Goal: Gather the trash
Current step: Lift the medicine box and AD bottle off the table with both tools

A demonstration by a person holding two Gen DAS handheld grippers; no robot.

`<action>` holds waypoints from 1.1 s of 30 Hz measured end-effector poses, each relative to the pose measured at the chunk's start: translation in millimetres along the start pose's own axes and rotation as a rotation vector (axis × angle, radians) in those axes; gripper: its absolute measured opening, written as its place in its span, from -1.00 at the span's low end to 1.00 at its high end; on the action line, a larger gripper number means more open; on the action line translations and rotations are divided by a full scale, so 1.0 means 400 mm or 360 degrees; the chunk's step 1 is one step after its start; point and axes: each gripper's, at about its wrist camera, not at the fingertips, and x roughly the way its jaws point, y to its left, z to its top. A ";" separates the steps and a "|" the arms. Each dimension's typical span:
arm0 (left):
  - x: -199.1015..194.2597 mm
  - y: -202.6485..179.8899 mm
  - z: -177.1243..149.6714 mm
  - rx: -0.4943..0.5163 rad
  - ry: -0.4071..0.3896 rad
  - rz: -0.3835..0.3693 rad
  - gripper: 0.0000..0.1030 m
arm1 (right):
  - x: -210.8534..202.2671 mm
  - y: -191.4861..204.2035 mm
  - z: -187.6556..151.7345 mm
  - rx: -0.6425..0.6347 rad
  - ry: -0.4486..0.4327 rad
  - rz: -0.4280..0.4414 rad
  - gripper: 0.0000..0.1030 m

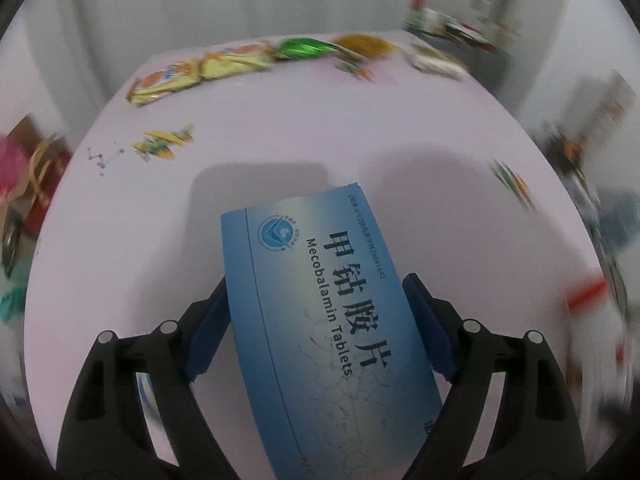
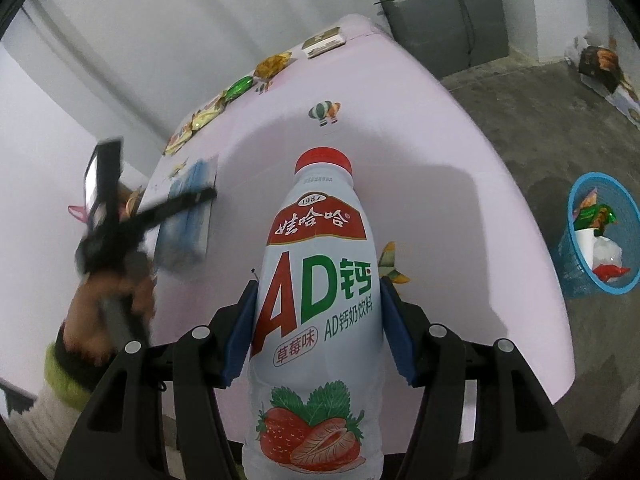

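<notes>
My left gripper [image 1: 316, 284] is shut on a blue Mecobalamin tablet box [image 1: 320, 320] and holds it above the pink table [image 1: 320, 128]. My right gripper [image 2: 318, 292] is shut on a white AD calcium milk bottle [image 2: 320, 300] with a red cap, held above the same table [image 2: 420, 184]. In the right wrist view the left gripper [image 2: 188, 200] with the blue box [image 2: 188, 216] shows blurred at the left. A blue trash basket [image 2: 576, 280] with wrappers in it stands on the floor to the right of the table.
Snack wrappers [image 1: 200, 72], a green wrapper [image 1: 304, 48] and a yellow one [image 1: 364, 46] lie along the table's far edge. A small box [image 2: 324, 43] lies at the far corner. A grey cabinet [image 2: 444, 32] stands behind. A bag [image 2: 600, 66] lies on the concrete floor.
</notes>
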 end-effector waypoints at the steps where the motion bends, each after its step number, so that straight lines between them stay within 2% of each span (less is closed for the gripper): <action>1: -0.006 -0.011 -0.015 0.0027 0.0004 -0.0014 0.53 | -0.003 -0.005 -0.001 0.0017 -0.0009 -0.0002 0.12; 5: -0.068 -0.034 -0.117 0.0118 0.0032 -0.0092 0.53 | -0.012 -0.024 -0.004 0.0073 -0.0034 -0.0005 0.11; 10: -0.113 -0.054 -0.183 0.0065 0.0051 -0.0188 0.53 | -0.017 -0.027 -0.008 0.0091 -0.0040 -0.0013 0.11; 14: -0.123 -0.088 -0.216 0.0135 0.0037 -0.0160 0.53 | -0.022 -0.032 -0.011 0.0112 -0.0043 -0.0007 0.11; 33: -0.124 -0.111 -0.222 0.0170 0.0033 -0.0139 0.53 | -0.025 -0.048 -0.009 0.0153 -0.0046 0.0028 0.11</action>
